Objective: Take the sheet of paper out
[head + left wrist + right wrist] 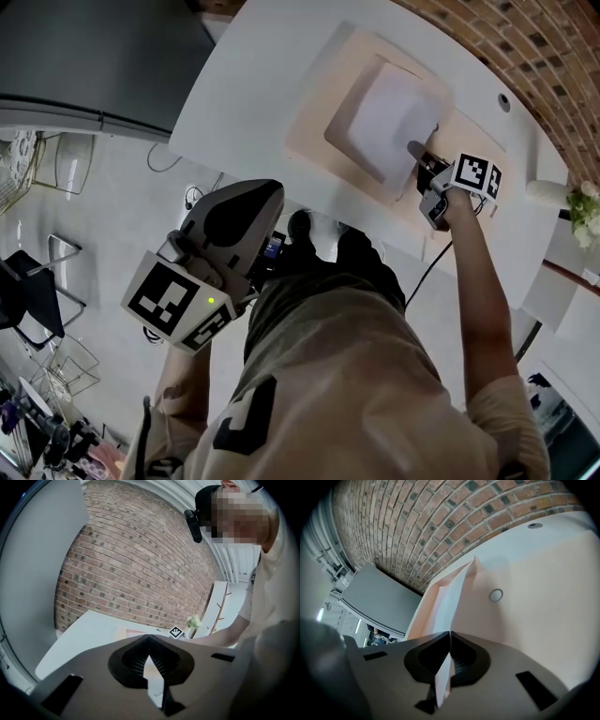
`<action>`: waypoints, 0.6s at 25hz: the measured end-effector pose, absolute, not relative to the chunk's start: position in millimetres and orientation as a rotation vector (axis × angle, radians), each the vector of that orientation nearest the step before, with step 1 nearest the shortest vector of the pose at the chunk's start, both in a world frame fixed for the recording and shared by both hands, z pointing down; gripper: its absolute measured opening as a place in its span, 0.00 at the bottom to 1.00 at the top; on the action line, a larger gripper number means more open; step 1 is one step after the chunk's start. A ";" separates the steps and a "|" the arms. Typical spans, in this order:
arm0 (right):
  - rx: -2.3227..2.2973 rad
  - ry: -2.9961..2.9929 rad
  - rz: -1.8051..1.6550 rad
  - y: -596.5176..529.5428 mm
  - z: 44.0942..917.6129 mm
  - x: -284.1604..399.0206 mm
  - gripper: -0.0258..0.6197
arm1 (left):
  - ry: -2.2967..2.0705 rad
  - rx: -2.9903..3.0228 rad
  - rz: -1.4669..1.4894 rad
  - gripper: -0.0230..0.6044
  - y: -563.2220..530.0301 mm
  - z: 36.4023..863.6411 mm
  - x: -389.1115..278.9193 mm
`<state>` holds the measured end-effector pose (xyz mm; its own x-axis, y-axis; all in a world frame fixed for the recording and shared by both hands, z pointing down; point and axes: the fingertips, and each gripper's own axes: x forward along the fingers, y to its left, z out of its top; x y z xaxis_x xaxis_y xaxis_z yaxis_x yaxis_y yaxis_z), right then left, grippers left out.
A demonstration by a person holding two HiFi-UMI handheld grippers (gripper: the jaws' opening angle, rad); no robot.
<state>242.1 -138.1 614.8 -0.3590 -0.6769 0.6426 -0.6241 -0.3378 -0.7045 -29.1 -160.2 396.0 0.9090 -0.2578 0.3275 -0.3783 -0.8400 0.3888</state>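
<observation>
- The sheet of paper sits in the pink folder on the tabletop, one edge pinched tight in the right gripper's jaws.
- I'd slide it out slow and flat so it doesn't crease or tear.
- The left gripper hangs back, jaws pressed together on nothing. It could pin the folder down.

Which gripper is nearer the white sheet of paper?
Right. The right gripper is clamped on an edge of the white sheet of paper; the left gripper is off the white table, beside the person.
</observation>
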 end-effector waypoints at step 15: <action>-1.917 1.835 -1.695 -117.5 586.3 241.2 0.08 | -0.419 2.651 0.360 0.06 -151.3 392.5 -45.4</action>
